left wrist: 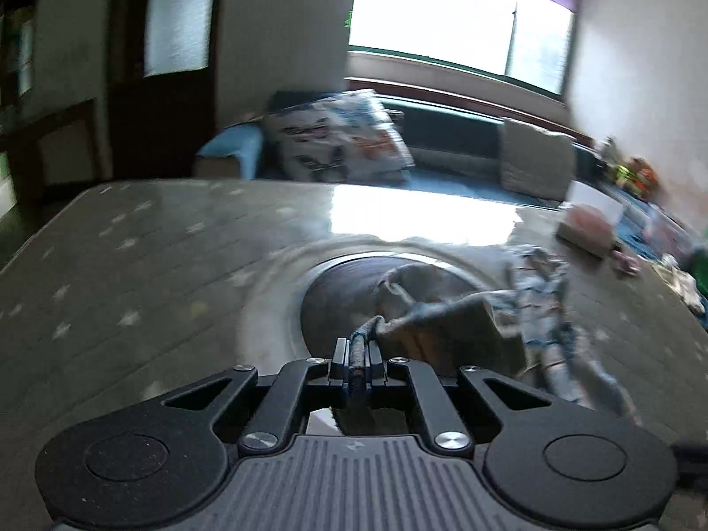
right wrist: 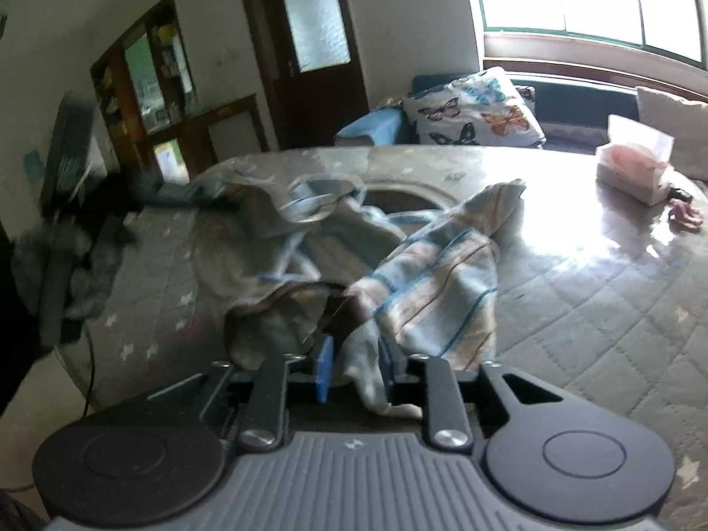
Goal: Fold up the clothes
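Nearest in the left wrist view, the left gripper (left wrist: 357, 365) pinches a rolled hem of the striped garment (left wrist: 447, 314), its jaws pressed together over the quilted table (left wrist: 132, 243). From the right wrist view, the right gripper (right wrist: 354, 369) clamps another fold of the same cloth (right wrist: 438, 274), which sprawls rumpled across the table's near middle; a tissue box (right wrist: 632, 168) sits far right.

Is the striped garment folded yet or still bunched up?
Bunched: the striped garment hangs crumpled between the left gripper and right gripper, both holding it.
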